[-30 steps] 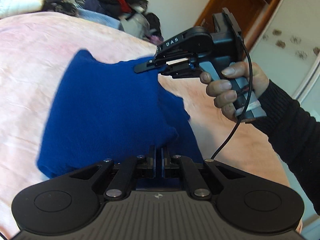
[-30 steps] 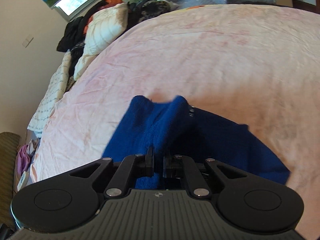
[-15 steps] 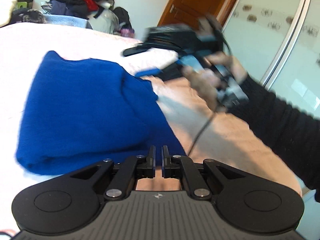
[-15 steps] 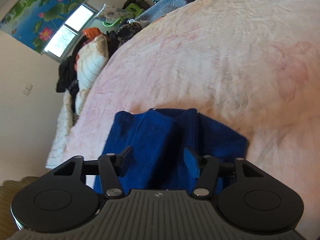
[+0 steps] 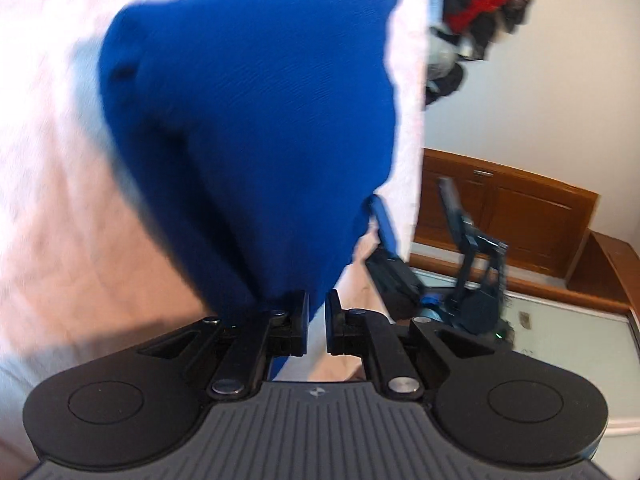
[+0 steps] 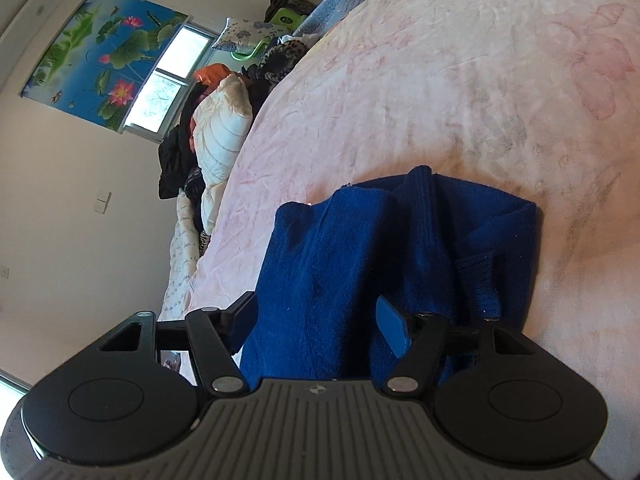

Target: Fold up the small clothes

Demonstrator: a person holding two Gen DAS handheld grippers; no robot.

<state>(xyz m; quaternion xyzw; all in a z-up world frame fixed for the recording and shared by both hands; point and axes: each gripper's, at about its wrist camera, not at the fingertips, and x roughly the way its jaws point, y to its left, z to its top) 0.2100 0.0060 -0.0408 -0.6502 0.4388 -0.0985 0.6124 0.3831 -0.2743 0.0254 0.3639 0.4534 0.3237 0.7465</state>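
Right wrist: blue sweater (image 6: 360,272) shows no readable label.

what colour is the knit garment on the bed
Deep blue, plain knit garment; clearest in the right wrist view, lying on the pink bed.

Left wrist view motion-blurred: blue knit garment (image 5: 256,120) edges smeared, right tongs (image 5: 424,240) indistinct beyond it. Right wrist view: garment's near edge hidden under the tongs' body; clothes pile (image 6: 240,92) too small to sort.
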